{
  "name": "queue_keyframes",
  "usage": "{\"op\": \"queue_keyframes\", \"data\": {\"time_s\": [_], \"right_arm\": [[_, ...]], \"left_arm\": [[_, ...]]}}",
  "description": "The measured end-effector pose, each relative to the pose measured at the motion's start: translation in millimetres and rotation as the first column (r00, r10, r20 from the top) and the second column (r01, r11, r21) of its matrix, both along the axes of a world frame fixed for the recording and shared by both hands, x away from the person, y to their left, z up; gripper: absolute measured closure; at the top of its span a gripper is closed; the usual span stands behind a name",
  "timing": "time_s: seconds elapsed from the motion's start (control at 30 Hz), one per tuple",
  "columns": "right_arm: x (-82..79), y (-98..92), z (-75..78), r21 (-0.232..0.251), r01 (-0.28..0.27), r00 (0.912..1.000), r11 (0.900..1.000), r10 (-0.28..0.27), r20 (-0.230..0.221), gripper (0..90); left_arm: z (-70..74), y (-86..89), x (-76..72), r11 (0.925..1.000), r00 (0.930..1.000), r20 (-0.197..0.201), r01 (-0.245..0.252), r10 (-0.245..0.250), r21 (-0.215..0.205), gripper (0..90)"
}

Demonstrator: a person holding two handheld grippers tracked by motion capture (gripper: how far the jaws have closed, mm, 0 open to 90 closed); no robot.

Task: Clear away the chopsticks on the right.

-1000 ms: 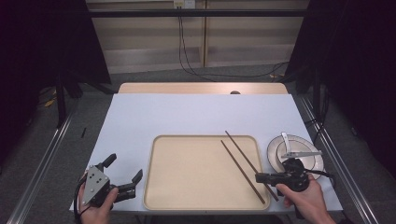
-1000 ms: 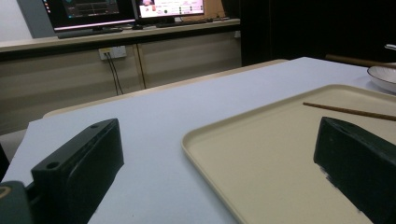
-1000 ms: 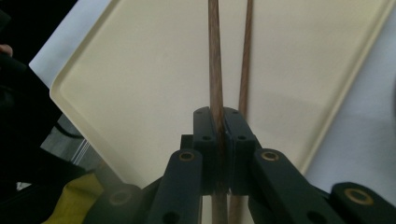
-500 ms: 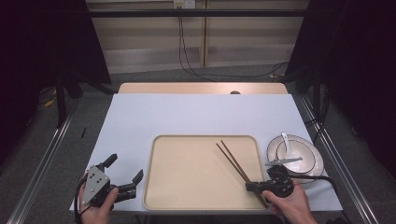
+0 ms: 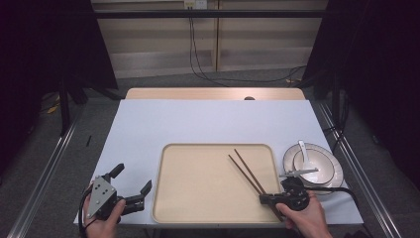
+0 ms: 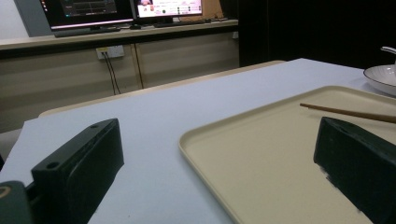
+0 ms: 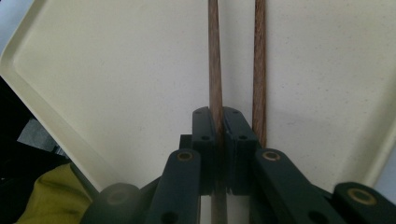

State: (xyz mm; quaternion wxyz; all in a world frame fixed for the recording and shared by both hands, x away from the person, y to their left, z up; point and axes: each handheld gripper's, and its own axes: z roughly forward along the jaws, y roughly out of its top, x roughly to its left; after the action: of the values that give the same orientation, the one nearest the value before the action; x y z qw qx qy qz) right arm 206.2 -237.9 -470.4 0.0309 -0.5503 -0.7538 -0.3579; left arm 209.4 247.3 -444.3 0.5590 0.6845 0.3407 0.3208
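Note:
Two brown chopsticks point(image 5: 247, 171) slant across the right part of the beige tray point(image 5: 198, 188). My right gripper point(image 5: 267, 200) holds their near ends at the tray's front right corner. In the right gripper view the jaws point(image 7: 219, 114) are shut on one chopstick point(image 7: 214, 70). The second chopstick point(image 7: 259, 70) runs beside it and passes behind the right jaw. My left gripper point(image 5: 132, 178) stands open at the table's front left, just left of the tray, with nothing between its jaws. Its own view point(image 6: 219, 154) looks across the tray point(image 6: 280, 154) to a chopstick tip point(image 6: 345, 112).
A white bowl with a spoon point(image 5: 304, 153) in it sits on a plate point(image 5: 337, 171) right of the tray, close to my right hand. The bowl's rim point(image 6: 380, 77) also shows in the left gripper view. The light table top point(image 5: 208, 121) stretches beyond the tray.
My right gripper has carried the chopsticks left and down toward the near edge, so they now lie over the tray's right part. The left gripper has stayed put.

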Motion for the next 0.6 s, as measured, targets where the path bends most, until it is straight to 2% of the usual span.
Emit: {"op": "queue_keyframes", "data": {"time_s": [0.37,0.5,0.6], "right_arm": [[0.2,0.6,-0.5,0.007,-0.006,1.0,1.0,0.006,0.007,83.5],[4.3,0.8,-0.3,0.002,0.006,0.9999,1.0,-0.006,0.013,83.7],[6.5,1.4,-0.7,0.0,0.019,0.9996,1.0,-0.019,0.019,83.4]], "left_arm": [[0.0,0.4,0.4,1.0,1.0,-0.001,0.001,-0.001,0.001,1.4],[0.2,0.9,0.5,0.9999,1.0,0.002,-0.005,0.005,0.01,1.6],[-0.2,0.9,0.5,1.0,1.0,-0.003,-0.007,0.007,0.001,1.6]]}}
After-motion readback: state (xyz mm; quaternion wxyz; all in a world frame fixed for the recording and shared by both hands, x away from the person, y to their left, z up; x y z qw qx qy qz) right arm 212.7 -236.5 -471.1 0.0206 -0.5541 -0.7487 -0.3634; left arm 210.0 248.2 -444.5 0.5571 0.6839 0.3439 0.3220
